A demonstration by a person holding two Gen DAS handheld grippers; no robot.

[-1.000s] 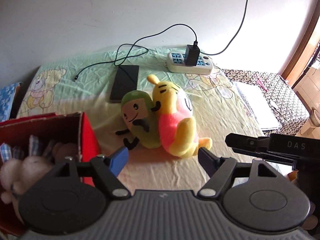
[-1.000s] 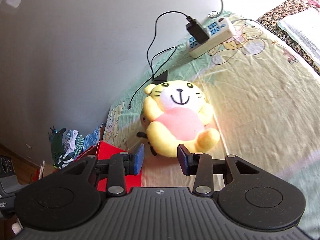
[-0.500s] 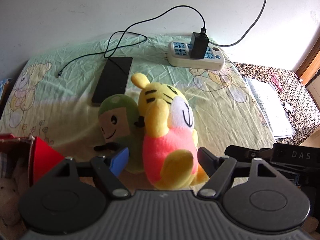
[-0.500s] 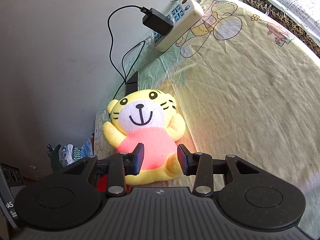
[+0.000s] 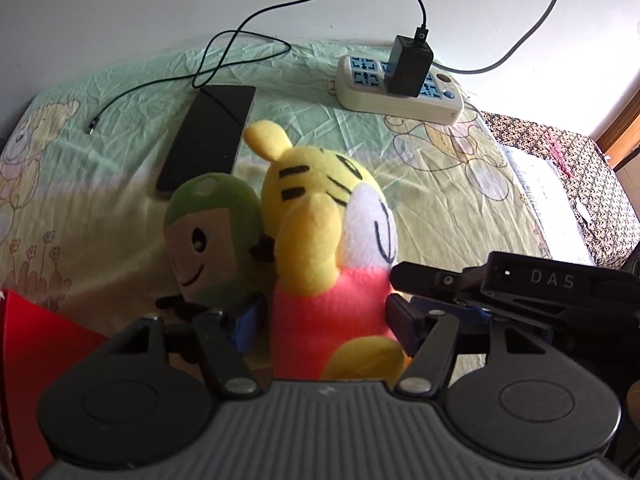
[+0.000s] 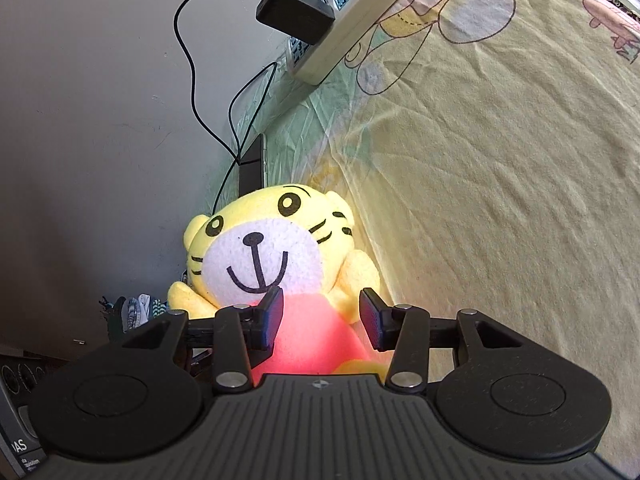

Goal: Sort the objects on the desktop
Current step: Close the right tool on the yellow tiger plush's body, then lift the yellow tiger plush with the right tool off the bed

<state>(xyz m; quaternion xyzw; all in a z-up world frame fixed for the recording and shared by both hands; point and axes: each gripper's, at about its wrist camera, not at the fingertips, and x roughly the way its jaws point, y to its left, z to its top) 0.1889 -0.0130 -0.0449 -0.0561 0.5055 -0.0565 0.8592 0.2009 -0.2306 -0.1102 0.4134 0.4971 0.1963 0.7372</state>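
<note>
A cartoon-print bedsheet (image 5: 400, 208) runs back to a pale wall. Both the left gripper (image 5: 326, 320) and the right gripper (image 6: 320, 318) point forward with jaws open around the pink belly of the yellow tiger toy (image 5: 332, 240). A green toy (image 5: 212, 240) leans at its 9 o'clock, with a phone (image 5: 208, 136) at 11 and a power strip (image 5: 400, 92) at 1.

Right of the yellow tiger plush (image 5: 332, 264) the sheet (image 5: 440, 216) lies open; the green plush (image 5: 212, 240) presses against its left, with the phone (image 5: 208, 136) behind.

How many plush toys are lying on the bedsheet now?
2: the yellow tiger plush between both open grippers, and the green plush pressed against its left side. Others could be hidden.
</note>
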